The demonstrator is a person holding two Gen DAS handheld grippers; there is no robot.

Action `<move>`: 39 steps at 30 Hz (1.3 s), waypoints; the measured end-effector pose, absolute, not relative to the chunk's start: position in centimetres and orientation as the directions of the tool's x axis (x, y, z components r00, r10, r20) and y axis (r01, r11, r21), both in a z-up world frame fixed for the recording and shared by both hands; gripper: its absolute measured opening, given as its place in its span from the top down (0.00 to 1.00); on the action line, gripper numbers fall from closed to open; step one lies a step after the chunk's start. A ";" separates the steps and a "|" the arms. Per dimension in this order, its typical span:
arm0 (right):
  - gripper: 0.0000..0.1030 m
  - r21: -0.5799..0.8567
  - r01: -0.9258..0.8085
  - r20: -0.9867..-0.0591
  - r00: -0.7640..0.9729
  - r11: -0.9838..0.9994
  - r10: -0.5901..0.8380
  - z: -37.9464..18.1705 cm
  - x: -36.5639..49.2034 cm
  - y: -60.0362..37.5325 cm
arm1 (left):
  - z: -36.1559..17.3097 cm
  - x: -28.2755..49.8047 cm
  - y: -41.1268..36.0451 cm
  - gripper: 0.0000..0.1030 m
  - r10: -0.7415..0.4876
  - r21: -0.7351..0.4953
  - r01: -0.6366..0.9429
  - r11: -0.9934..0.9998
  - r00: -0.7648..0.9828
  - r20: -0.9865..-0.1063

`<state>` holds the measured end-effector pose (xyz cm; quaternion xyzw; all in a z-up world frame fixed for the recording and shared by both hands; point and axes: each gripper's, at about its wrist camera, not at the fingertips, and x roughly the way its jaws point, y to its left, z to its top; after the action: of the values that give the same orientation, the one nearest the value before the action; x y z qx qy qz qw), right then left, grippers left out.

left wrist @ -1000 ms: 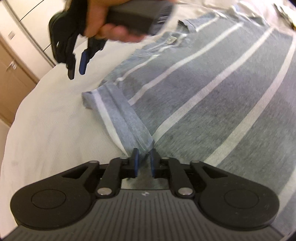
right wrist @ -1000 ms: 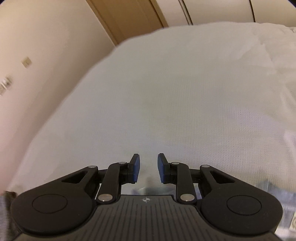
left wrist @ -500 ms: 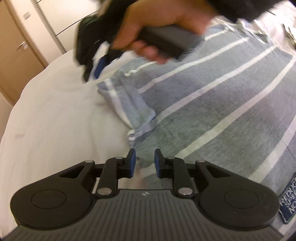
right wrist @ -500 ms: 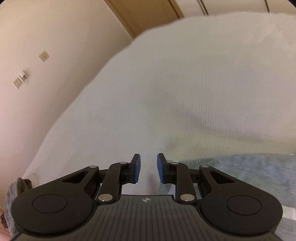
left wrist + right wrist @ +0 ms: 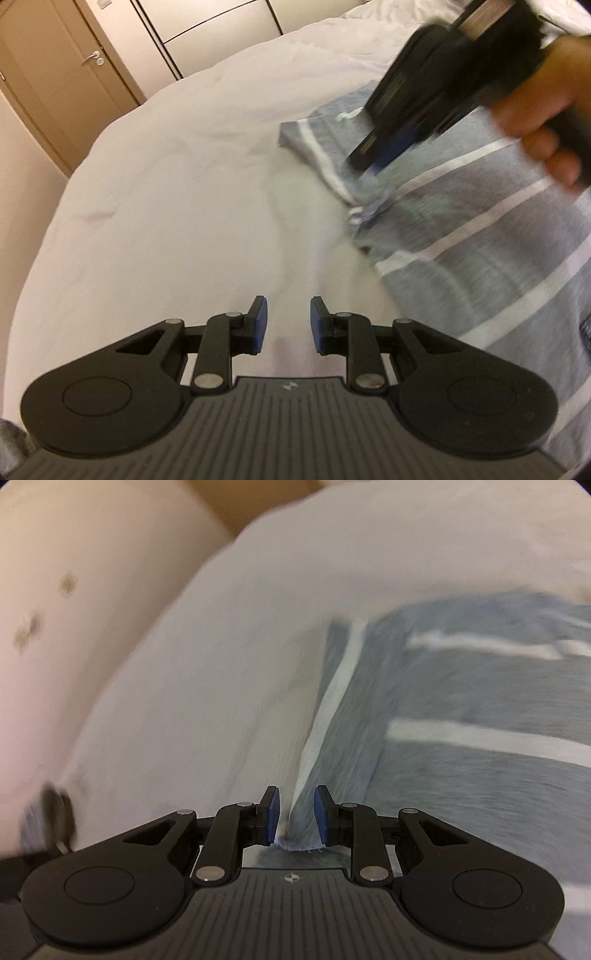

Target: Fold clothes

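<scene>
Both tools parted; right tool [image 5: 295, 814] over sleeve [image 5: 343, 716]

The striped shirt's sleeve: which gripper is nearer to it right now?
Right. The right gripper is at the sleeve, with its edge between the open jaws. The left gripper is over bare white bedding, apart from the shirt.

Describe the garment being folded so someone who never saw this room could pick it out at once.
Start at the white bed that fills the room below the wooden door. The striped T-shirt lies spread on its right side, one short sleeve pointing toward the door. It is the only coloured cloth: grey-blue with thin white stripes.
</scene>
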<state>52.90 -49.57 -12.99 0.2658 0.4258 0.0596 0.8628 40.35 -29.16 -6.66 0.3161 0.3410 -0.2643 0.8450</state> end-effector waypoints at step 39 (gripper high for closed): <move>0.62 0.316 0.253 -0.785 0.611 0.915 0.102 3.1 16.6 -89.5 | -4.0 16.2 -73.2 0.58 -0.517 0.351 0.871 0.342 0.487 -0.704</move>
<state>16.62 -89.52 3.11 0.2022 0.4390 -0.0429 0.8744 16.16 -73.16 -4.01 0.3630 0.2440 -0.4439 0.7821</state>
